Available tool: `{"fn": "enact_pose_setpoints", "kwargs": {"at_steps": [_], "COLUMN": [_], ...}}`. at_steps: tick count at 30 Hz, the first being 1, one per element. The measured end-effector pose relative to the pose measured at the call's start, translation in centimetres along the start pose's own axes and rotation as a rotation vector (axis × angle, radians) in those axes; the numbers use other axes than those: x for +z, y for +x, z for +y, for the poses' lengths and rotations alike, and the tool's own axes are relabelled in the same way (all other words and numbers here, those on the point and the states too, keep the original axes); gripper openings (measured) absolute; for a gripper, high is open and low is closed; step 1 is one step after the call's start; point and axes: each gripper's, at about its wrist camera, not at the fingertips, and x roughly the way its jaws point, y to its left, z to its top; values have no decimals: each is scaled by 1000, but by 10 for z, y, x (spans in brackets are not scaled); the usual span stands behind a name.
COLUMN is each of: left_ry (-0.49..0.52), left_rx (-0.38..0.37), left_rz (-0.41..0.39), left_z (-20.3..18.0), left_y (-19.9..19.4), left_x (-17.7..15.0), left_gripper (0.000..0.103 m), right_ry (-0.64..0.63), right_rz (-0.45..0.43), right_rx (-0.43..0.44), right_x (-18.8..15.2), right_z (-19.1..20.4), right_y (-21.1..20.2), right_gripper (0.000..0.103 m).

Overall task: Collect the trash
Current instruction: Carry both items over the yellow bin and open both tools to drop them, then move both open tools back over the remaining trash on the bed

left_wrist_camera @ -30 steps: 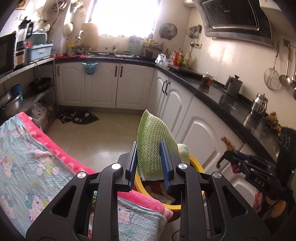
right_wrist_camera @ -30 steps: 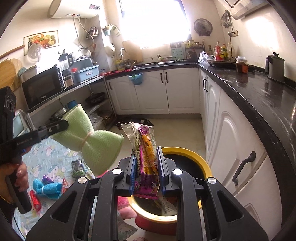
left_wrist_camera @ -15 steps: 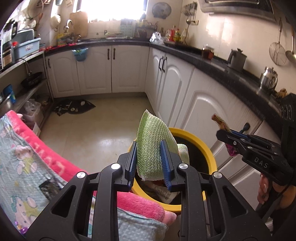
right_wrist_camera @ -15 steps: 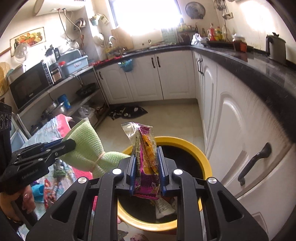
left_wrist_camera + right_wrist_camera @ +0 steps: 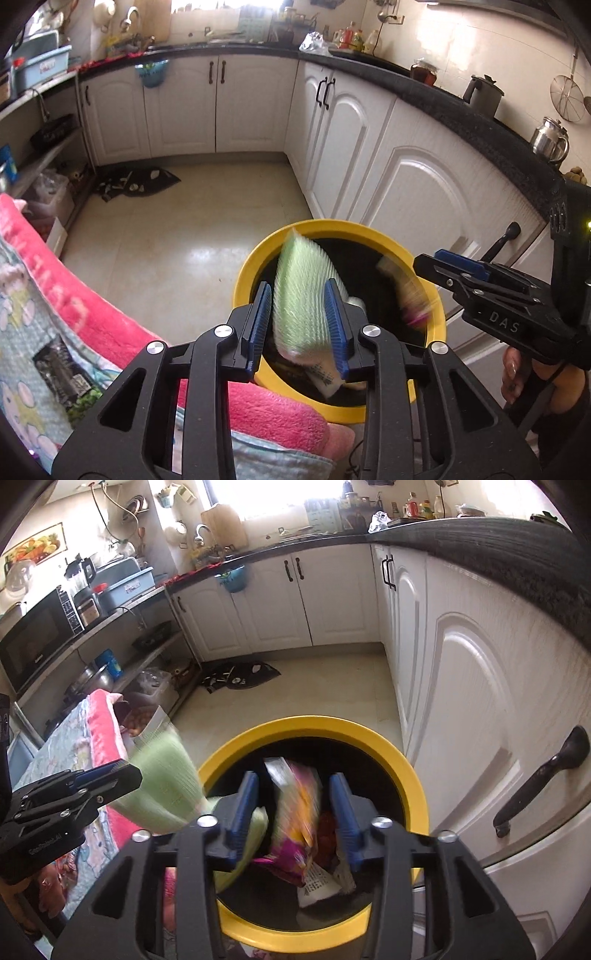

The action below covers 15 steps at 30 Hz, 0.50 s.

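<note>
Gaping right tongs (image 5: 293, 812), left tongs (image 5: 299, 325); blurred wrapper (image 5: 295, 812), green mesh (image 5: 301, 295) loose over yellow bin (image 5: 247, 266).

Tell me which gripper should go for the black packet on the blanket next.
Left, probably. The left gripper is open at the yellow bin's near rim, with the blanket and black packet right beside it. The right gripper, also open, hangs over the bin nearer the cabinets.

Between my left claw's (image 5: 299, 325) blue pads: a pale green mesh cloth (image 5: 301, 295). Between my right claw's (image 5: 293, 812): an orange-purple wrapper (image 5: 295, 812). Below, a yellow-rimmed black bin (image 5: 413, 775).
</note>
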Motion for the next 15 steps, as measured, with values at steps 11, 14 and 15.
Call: {"fn": "enact_pose_setpoints", "kwargs": {"at_steps": [11, 14, 15], "left_ry": [-49, -63, -69], "left_rx": [26, 38, 39], "left_rz": [-48, -77, -87], "left_z": [15, 19, 21], "left_y": [-27, -42, -48], "left_x": [-1, -1, -1], "left_gripper": [70, 91, 92], "right_ry": [20, -1, -7], "right_rz": [-23, -37, -41], "right_rx": [-33, -51, -57], "right_x": [-9, -11, -12], "right_z": [-2, 3, 5], "right_y": [-16, -23, -26], "right_gripper": [63, 67, 68]}}
